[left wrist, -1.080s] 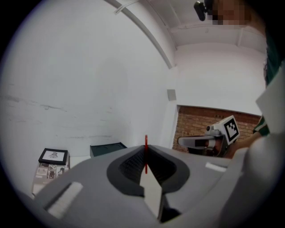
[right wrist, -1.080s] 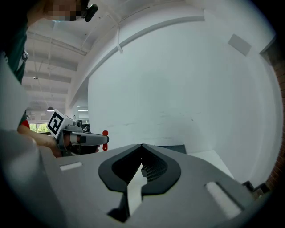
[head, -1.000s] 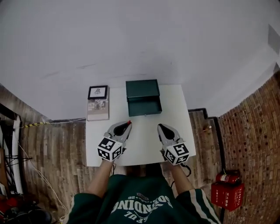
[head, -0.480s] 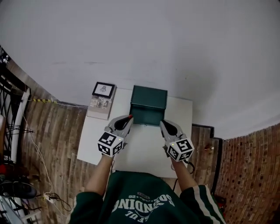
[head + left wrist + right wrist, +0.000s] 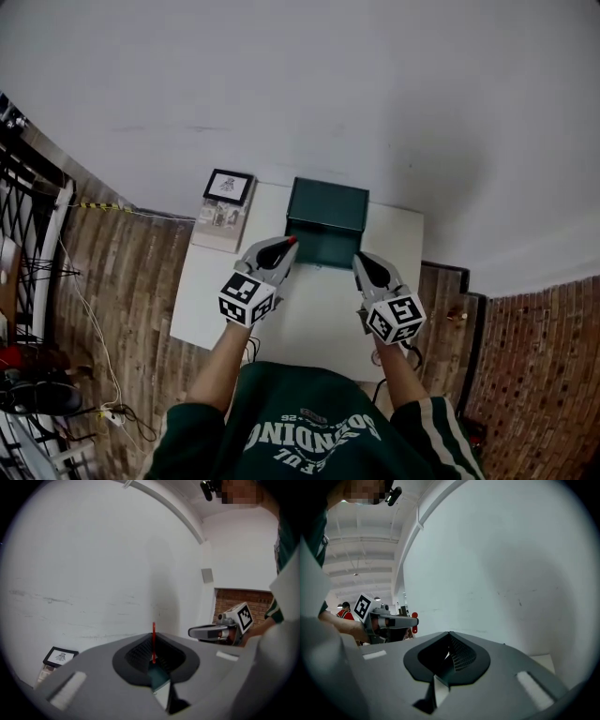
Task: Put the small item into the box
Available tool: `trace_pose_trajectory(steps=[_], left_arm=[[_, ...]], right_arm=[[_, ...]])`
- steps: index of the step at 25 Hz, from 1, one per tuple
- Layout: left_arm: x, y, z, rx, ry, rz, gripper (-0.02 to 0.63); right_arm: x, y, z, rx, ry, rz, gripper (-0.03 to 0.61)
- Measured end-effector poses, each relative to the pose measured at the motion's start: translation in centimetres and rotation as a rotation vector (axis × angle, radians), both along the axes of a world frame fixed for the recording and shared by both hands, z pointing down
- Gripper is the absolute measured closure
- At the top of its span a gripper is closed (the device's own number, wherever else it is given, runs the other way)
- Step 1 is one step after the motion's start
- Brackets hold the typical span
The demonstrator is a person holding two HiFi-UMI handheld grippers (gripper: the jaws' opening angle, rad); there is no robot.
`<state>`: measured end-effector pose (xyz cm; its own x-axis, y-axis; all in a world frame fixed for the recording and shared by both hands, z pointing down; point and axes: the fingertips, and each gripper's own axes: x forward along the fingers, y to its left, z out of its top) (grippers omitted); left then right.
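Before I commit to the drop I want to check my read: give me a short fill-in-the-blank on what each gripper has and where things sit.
The left gripper is shut on a thin ____ item.
The right gripper, jaws together, holds ____.
In the head view, the framed picture lies to the ____ of the green box.
Missing words: red; nothing; left.

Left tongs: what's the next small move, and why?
Likely ease the left tongs forward a little, over the open green box, before opening them. They are shut on the thin red item, and in the head view their tips sit at the box's near edge, not clearly above its inside.
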<state>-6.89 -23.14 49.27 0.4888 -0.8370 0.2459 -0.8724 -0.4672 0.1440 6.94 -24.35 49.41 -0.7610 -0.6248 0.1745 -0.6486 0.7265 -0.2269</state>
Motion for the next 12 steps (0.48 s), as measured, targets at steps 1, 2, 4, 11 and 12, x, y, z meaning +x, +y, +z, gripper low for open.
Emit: trace_pose_trajectory(steps=[1,2,4,11,12], left_arm=[[0.1,-0.2,0.1,-0.003,-0.002,0.007,0.551],[0.2,-0.4,0.2,-0.005,-0.005,0.014,0.551],[0.4,-0.8,0.7,-0.016,-0.009,0.027,0.551],[1.8,-1.6,3.9,-0.078,-0.016,0.086,0.551],[2.1,-1.6,4.2,-0.085,-0.019,0.095,0.551]], right_arm=[[0.1,-0.1,0.1,-0.003,0.000,0.005,0.577],[0.1,-0.3,0.2,-0.007,-0.001,0.010,0.577],[0.3,-0.5,0.6,-0.016,-0.001,0.021,0.577],[0.8,0.6,3.5,-0.075,0.015,0.047,0.577],[0.9,0.8,4.0,-0.087,0.017,0.052,0.577]])
